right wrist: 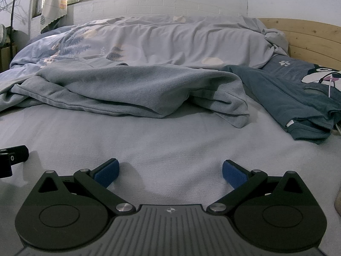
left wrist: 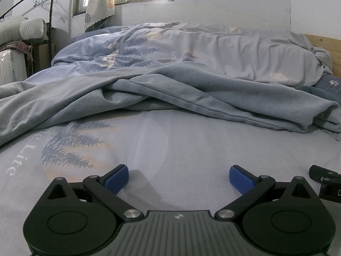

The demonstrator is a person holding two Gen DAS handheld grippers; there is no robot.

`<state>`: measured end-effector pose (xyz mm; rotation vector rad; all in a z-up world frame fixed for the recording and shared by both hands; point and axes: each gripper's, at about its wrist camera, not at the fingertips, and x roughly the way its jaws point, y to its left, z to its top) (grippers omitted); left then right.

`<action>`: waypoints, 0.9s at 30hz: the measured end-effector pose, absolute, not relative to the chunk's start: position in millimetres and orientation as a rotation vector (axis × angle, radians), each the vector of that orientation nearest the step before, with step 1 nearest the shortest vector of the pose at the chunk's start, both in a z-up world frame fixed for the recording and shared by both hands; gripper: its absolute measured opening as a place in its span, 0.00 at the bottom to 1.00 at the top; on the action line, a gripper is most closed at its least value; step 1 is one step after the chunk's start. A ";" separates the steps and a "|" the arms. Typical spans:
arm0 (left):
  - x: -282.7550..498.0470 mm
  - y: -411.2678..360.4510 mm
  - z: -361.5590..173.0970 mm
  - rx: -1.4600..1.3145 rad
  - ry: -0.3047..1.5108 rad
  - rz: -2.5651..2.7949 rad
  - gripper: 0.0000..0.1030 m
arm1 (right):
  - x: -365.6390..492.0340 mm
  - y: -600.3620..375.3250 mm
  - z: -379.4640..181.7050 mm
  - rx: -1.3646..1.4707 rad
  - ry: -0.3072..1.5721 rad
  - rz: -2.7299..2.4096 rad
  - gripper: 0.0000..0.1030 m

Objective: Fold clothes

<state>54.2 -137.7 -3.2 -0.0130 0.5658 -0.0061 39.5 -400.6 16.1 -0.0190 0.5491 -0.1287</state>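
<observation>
Both tools sit low over the pale blue printed bedsheet (left wrist: 191, 149), side by side. The left gripper (left wrist: 179, 179) has its blue-padded fingers spread wide with nothing between them, and the right gripper (right wrist: 169, 173) is just the same, wide apart and empty. Beyond them on the sheet, well apart from either, lies the crumpled grey-blue twill garment (right wrist: 132, 87), bunched in loose folds across the bed. Just beside that garment, toward the light wooden headboard (right wrist: 307, 40), rests a dark teal knitted garment (right wrist: 298, 104). Behind the twill garment a rumpled pale blue duvet with a tree print (left wrist: 170, 47) is heaped against the wall.
</observation>
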 end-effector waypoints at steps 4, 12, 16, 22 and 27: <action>54.2 -137.8 -3.1 -0.013 0.566 -0.006 1.00 | 39.4 -400.7 16.1 -0.019 0.549 -0.129 1.00; 54.2 -138.0 -3.0 -0.013 0.566 -0.006 1.00 | 39.5 -400.6 16.3 -0.019 0.549 -0.129 1.00; 53.8 -138.5 -2.9 -0.013 0.566 -0.006 1.00 | 39.7 -400.7 16.2 -0.019 0.549 -0.129 1.00; 53.6 -138.9 -3.0 -0.013 0.566 -0.006 1.00 | 39.9 -400.8 16.2 -0.019 0.549 -0.129 1.00; 52.7 -139.9 -3.0 -0.013 0.566 -0.006 1.00 | 39.8 -401.2 16.4 -0.019 0.549 -0.129 1.00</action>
